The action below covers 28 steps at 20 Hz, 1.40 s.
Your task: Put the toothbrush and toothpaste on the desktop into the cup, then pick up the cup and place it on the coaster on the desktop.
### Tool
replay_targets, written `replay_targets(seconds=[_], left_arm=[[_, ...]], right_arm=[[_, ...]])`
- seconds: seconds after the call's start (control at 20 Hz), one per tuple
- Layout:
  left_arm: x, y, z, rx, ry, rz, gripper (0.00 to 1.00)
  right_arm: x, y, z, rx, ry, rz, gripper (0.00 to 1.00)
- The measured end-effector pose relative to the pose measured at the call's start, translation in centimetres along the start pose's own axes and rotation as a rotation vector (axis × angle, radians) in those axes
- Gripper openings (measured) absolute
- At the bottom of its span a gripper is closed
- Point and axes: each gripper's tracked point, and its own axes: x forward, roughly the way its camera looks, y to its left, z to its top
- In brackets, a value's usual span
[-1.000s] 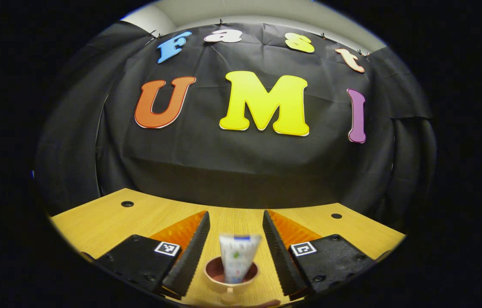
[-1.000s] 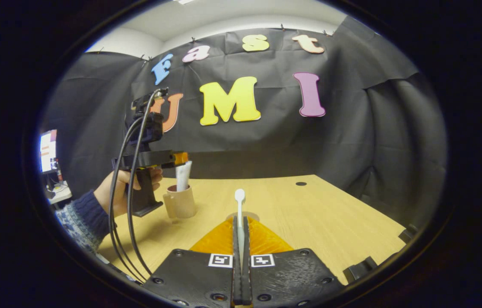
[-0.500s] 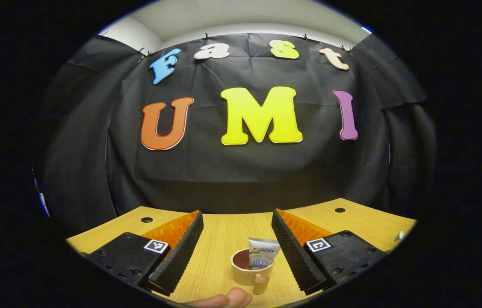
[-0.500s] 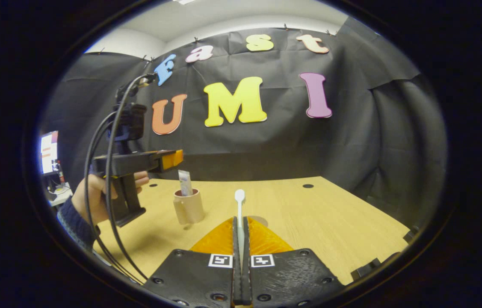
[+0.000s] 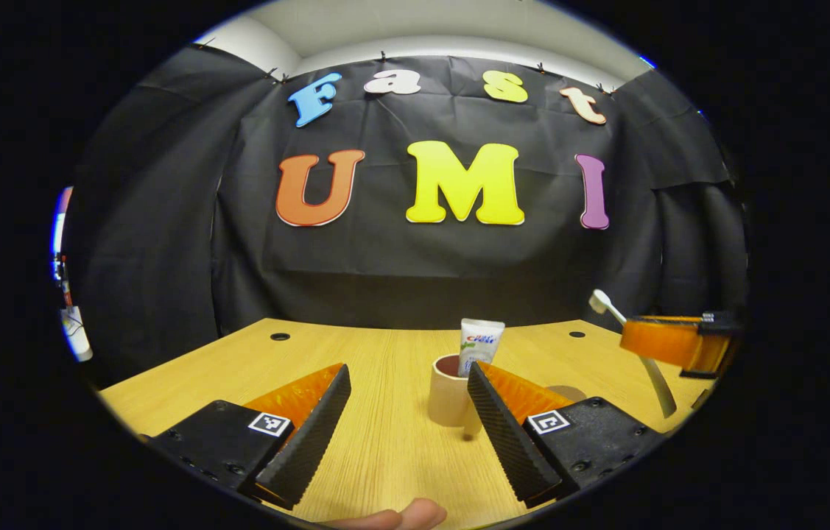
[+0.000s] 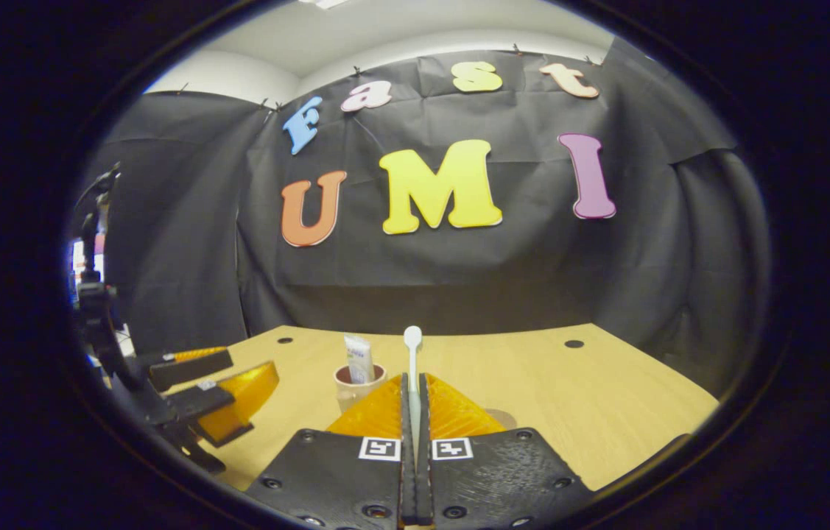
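The toothpaste (image 5: 479,342) stands in the cup (image 5: 448,390) (on the surface (image 5: 385,442)), left claw (image 5: 407,423) spread wide, right claw (image 6: 415,442) clamping the toothbrush (image 6: 412,346).

Recording booth — black cloth wall (image 5: 415,265), wooden desktop (image 5: 385,442), pale ceiling (image 6: 385,37)

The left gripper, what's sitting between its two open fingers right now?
In the left gripper view, the left gripper has bare wooden desktop between its fingers; farther on stands the cup with the toothpaste in it, beside the right-hand finger.
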Motion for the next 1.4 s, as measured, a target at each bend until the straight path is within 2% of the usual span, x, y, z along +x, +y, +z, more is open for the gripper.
replay_targets(seconds=[0.2,0.35,0.55,0.7,0.8,1.05,1.4], left_arm=[[-1.6,2.9,-2.8,-0.057,0.071,0.036,0.99],[-2.4,4.6,-3.4,-0.023,0.063,0.079,0.98],[-3.8,3.2,-4.4,-0.035,0.073,0.029,0.98],[-4.4,2.5,-4.1,-0.023,0.059,0.007,0.98],[-4.7,2.1,-3.9,-0.024,0.047,-0.010,0.98],[-4.6,2.5,-5.1,-0.067,0.069,-0.024,0.98],[-4.5,3.2,-5.9,-0.102,0.101,-0.014,0.97]], right_arm=[[3.8,3.6,3.2,0.016,-0.054,0.041,0.02],[6.8,6.5,4.9,0.050,-0.096,0.110,0.01],[11.1,8.9,4.8,0.095,-0.105,0.172,0.01],[14.4,10.3,3.3,0.115,-0.078,0.185,0.01],[16.4,10.8,2.5,0.111,-0.068,0.168,0.01],[19.6,9.7,1.6,0.069,-0.078,0.058,0.01],[20.4,10.2,1.2,0.011,-0.088,0.057,0.03]])
